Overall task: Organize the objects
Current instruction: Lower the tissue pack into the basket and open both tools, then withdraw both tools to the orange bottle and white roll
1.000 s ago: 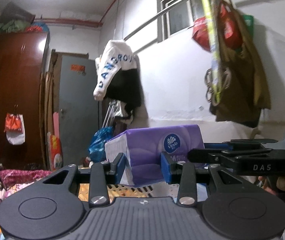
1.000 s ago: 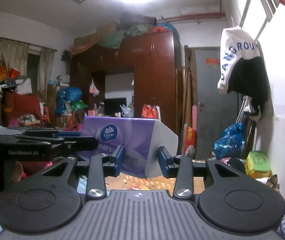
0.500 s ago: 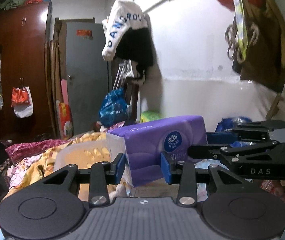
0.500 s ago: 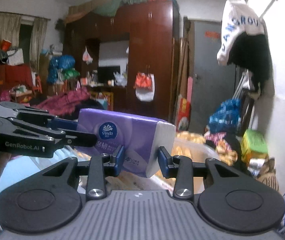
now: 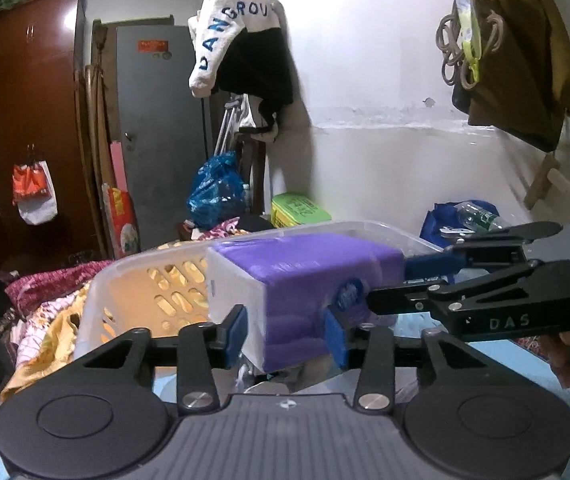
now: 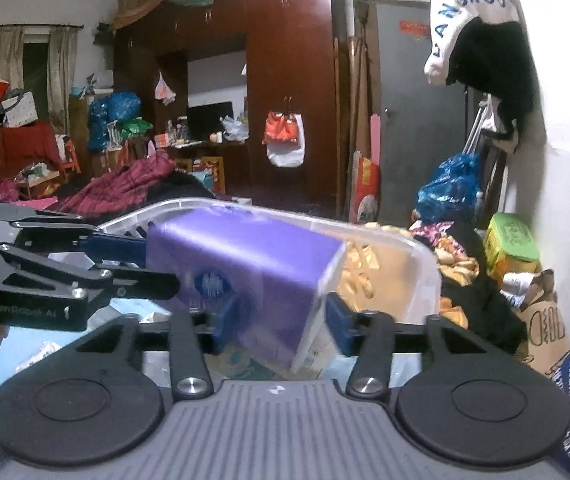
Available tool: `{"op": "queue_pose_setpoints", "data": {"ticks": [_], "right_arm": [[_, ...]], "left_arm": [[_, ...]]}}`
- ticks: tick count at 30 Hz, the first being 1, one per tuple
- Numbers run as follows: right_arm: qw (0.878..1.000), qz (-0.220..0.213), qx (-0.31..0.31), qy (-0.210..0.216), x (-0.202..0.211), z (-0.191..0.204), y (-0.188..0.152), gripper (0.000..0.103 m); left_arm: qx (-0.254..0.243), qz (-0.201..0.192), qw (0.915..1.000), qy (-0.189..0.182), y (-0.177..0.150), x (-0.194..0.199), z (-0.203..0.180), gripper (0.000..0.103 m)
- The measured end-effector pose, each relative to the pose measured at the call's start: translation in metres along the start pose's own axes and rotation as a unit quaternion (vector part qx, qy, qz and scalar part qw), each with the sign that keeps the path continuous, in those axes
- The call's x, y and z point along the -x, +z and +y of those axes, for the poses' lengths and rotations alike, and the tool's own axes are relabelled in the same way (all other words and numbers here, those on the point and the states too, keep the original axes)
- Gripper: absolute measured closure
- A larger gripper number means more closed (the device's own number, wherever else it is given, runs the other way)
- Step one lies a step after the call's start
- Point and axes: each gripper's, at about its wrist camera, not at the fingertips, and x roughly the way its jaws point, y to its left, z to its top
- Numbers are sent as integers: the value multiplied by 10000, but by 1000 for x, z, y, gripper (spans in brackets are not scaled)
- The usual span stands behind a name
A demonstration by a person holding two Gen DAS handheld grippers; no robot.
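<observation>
Lowered since the earlier frames, both grippers now carry the pack down toward the basket, whose rim has risen into view behind it; the room beyond has slid upward in both views. Blue padded fingers [image 5: 236, 335] of the left gripper [image 5: 285, 334] press on the near white end of a soft purple plastic-wrapped pack of tissues [image 5: 305, 280], one on each side; the right gripper [image 6: 279, 324] pinches the same pack's other end, its blue fingers [image 6: 339, 328] closed on the wrapping; each gripper also appears in the other's view, reaching in from the side. The pack hangs level between them, in the air, in front of and partly over the near rim of a translucent white plastic basket with slotted walls [image 5: 133, 276]; whether it has touched the bottom cannot be told. Beyond the basket lie crumpled patterned cloths [image 5: 45, 320] on a bed, a green lidded box [image 5: 299, 210] and a blue plastic bag [image 5: 215, 190] by the white wall. By this reading the carry is nearly over; what remains is setting the pack inside the basket, letting go with both grippers, then dealing with any other loose things.
</observation>
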Motion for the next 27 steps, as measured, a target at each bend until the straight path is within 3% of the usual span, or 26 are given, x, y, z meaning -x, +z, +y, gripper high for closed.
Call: {"op": "queue_pose_setpoints", "data": {"ticks": [2, 5, 7, 10, 16, 20, 24, 27], "right_arm": [[9998, -129, -2, -126, 6, -2, 3, 27], [9982, -507, -210, -228, 27, -7, 4, 5], [9963, -734, -413, -165, 44, -10, 1, 0], [9934, -943, -634, -185, 71, -9, -11, 0], [9919, -982, -804, 53, 102, 1, -60, 0], [9935, -665, -895, 209, 95, 12, -85, 0], [9970, -359, -688, -42, 69, 19, -89, 0], [9967, 2, -809, -39, 48, 20, -85, 0]], "left_arm": [[-33, -112, 9998, 136, 1, 8, -1, 29], [23, -422, 9988, 234, 1, 32, -2, 23], [85, -614, 9978, 243, -3, 53, -3, 18], [224, -809, 9963, 186, -14, 85, -7, 15], [256, -1011, 9930, 546, -55, 149, -23, 7], [470, -824, 9921, 822, -83, 169, -28, 7], [669, -439, 9893, 1217, -109, 163, -22, 7], [1008, -9, 9881, 1160, -125, 145, -4, 7]]}}
